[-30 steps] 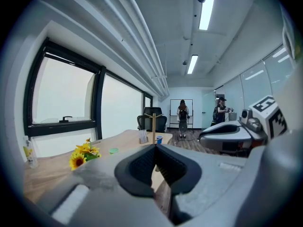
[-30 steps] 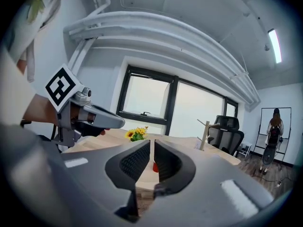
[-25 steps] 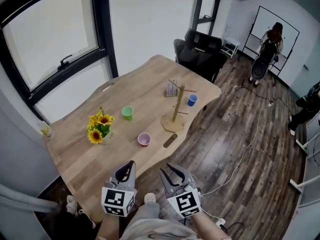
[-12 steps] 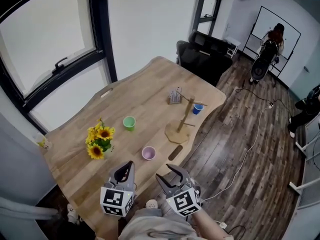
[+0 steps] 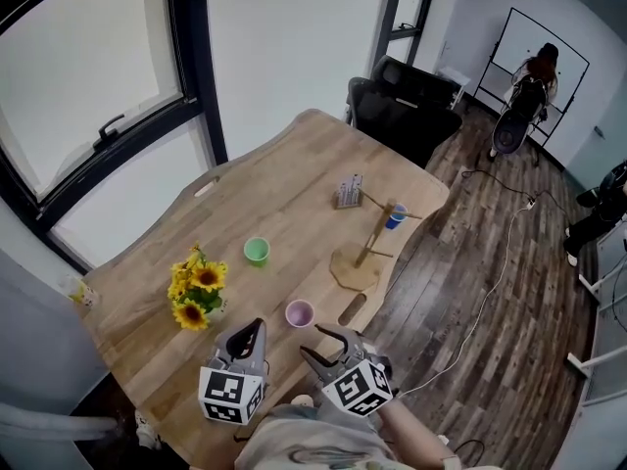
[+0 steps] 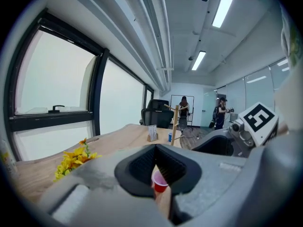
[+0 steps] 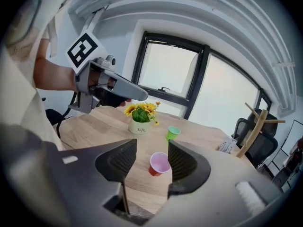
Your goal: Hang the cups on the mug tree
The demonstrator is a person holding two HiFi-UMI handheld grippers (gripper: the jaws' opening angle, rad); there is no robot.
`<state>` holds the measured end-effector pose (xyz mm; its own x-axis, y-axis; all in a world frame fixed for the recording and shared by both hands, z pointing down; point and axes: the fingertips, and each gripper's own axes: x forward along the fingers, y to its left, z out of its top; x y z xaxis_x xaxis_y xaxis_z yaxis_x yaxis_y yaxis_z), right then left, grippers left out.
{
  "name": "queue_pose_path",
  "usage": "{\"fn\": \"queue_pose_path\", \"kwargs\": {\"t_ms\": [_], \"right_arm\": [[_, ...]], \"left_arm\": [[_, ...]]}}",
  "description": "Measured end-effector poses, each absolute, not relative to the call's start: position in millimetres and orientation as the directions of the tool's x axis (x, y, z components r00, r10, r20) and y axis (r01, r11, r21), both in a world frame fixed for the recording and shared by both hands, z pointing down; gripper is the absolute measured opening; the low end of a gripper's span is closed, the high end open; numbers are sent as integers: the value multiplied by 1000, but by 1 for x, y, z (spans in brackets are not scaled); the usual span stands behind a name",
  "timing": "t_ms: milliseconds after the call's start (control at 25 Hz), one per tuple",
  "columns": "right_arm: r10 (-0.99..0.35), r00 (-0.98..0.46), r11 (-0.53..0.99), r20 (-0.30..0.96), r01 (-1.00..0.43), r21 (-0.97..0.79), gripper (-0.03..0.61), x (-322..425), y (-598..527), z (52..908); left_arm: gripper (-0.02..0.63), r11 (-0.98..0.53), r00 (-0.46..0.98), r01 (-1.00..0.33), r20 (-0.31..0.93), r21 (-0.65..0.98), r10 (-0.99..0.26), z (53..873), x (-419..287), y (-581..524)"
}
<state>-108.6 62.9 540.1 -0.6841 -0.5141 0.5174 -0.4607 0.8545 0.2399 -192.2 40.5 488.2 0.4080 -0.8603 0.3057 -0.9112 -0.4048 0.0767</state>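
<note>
Bright daylight through window; soft shadows; fisheye distortion, dark vignette at edges

A pale wooden table with wavy edges filled the middle of the head view. In the upper left stood a big window in a black frame, bright with daylight, beside a plain white wall. Dark wood planks covered the floor on the right, where a white cable trailed. A black office chair sat at the table's far end. In the upper right a person stood by a whiteboard. In the left gripper view, long strip lights ran along the ceiling.
</note>
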Motion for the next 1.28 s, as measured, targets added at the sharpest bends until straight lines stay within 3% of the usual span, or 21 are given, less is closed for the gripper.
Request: {"fn": "queue_pose_path", "kwargs": {"t_ms": [600,960,1280], "right_arm": [[-392,-541,917,744,-290,273,219,-133,31,625],[-330,-397,944,857,-126,305,175,-135,25,673],[-340,-353,940,872,-91,330,96,-135,20,688]], "left_arm": [[2,-454,461,-883,395,118,-795,530,-197,20],[2,-429,443,-894,411,131,-797,541,-202,16],[2,-408,426,-903,423,136,-800,546,-209,17]]}}
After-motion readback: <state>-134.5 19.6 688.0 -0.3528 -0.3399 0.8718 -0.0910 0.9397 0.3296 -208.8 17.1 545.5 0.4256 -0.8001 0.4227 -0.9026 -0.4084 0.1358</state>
